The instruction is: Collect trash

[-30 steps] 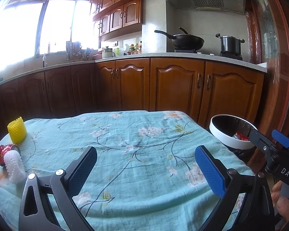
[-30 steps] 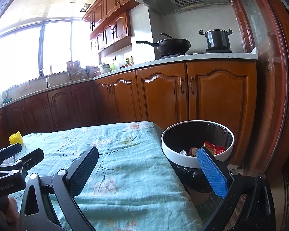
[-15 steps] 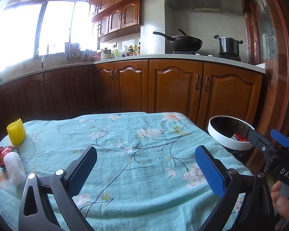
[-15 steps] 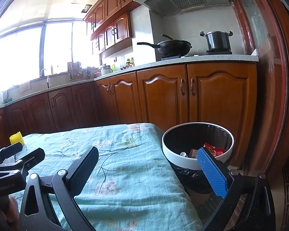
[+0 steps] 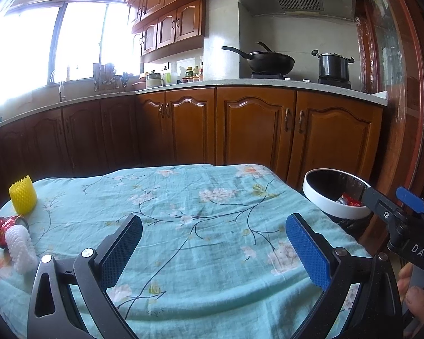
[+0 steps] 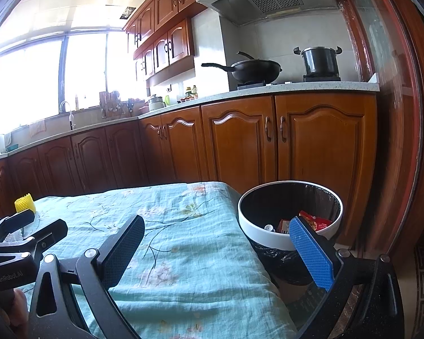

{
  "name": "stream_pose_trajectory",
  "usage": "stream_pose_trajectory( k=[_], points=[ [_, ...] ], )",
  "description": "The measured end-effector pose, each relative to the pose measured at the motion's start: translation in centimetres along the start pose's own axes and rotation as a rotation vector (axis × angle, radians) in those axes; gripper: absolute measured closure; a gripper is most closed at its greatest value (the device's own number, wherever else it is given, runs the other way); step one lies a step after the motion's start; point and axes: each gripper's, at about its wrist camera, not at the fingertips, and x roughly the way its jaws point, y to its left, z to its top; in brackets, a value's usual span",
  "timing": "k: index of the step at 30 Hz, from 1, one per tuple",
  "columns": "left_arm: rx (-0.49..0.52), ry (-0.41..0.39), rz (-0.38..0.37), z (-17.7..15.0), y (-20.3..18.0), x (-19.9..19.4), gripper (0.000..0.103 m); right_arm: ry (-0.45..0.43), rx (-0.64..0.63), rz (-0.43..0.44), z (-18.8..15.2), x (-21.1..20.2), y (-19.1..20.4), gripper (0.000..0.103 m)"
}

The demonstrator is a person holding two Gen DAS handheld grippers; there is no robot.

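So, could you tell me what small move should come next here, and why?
Probably swing the open, empty left hand-held gripper leftward toward the white foam net at the table's left edge; it lies nearest, and the bin already holds trash.

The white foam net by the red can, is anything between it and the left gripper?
Nothing visible. The left gripper is open and empty; only bare tablecloth lies between it and the white foam net, which sits off to its left.

Teal floral tablecloth (image 5: 212, 197), yellow foam net (image 5: 23, 195) (white one (image 5: 19, 248) nearby)
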Motion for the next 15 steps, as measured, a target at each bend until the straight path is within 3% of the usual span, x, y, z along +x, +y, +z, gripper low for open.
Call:
stream_pose_trajectory(
  k=[15],
  points=[
    [0.001,0.001,-0.003,-0.04,0.01,-0.02,0.001,-0.002,0.004,0.003,0.21,-0.19,0.04,0.0]
  ],
)
